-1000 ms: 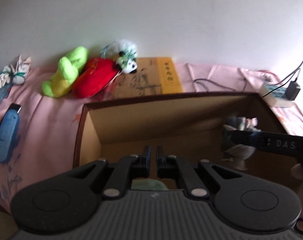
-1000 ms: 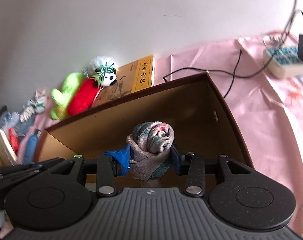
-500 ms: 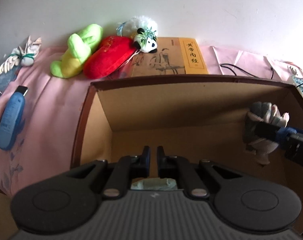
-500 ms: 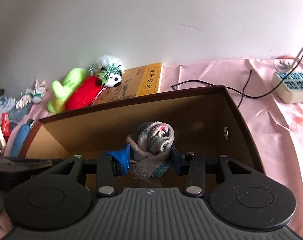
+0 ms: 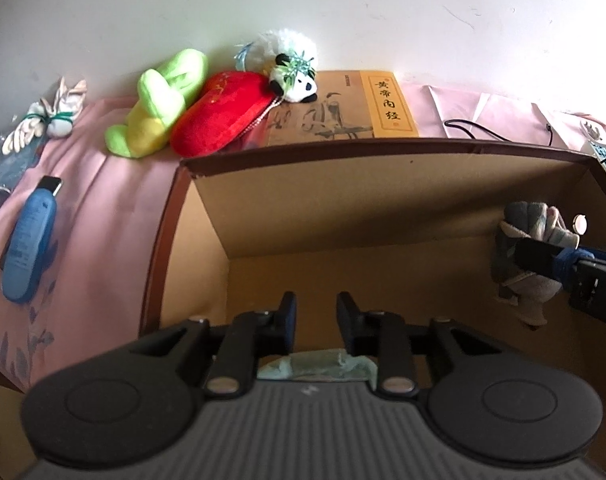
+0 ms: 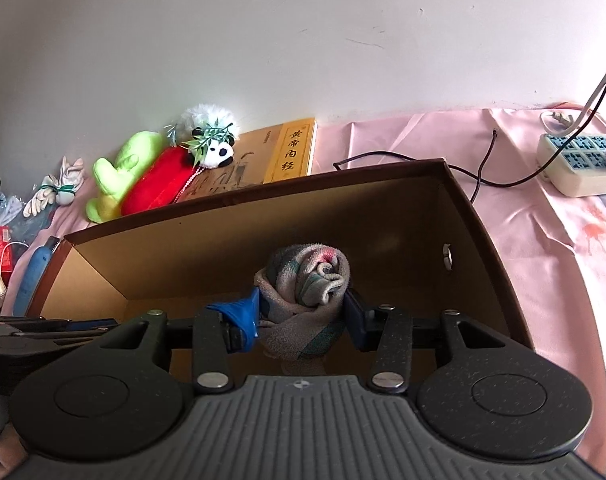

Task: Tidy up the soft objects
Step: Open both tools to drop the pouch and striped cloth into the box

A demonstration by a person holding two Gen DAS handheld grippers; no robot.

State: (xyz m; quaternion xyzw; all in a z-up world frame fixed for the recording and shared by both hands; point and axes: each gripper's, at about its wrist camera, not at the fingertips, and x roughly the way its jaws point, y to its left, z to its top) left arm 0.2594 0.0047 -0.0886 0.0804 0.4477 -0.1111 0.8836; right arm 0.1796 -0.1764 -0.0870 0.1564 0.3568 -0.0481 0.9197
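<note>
An open cardboard box [image 5: 343,148] stands on the pink cloth. My left gripper [image 5: 316,312] hangs inside it, its jaws opening with nothing between them. A pale green cloth [image 5: 319,366] lies on the box floor just under its fingers. My right gripper [image 6: 303,312] holds a rolled striped towel [image 6: 307,280] over the box's right half. Both pads still touch the towel while the jaws are opening. In the left wrist view the towel [image 5: 527,224] hangs at the right. Behind the box lie a green plush [image 5: 159,104], a red plush [image 5: 219,116] and a small panda [image 5: 295,72].
A yellow-brown book [image 5: 343,112] lies behind the box under the panda. A blue bottle [image 5: 29,240] and a tied bundle of white gloves [image 5: 51,118] lie to the left. A power strip [image 6: 579,160] with cables sits at the right. A white wall closes the back.
The left gripper's jaws have parted from shut to a clear gap, after it dipped into the box. The right gripper with the towel stays in place.
</note>
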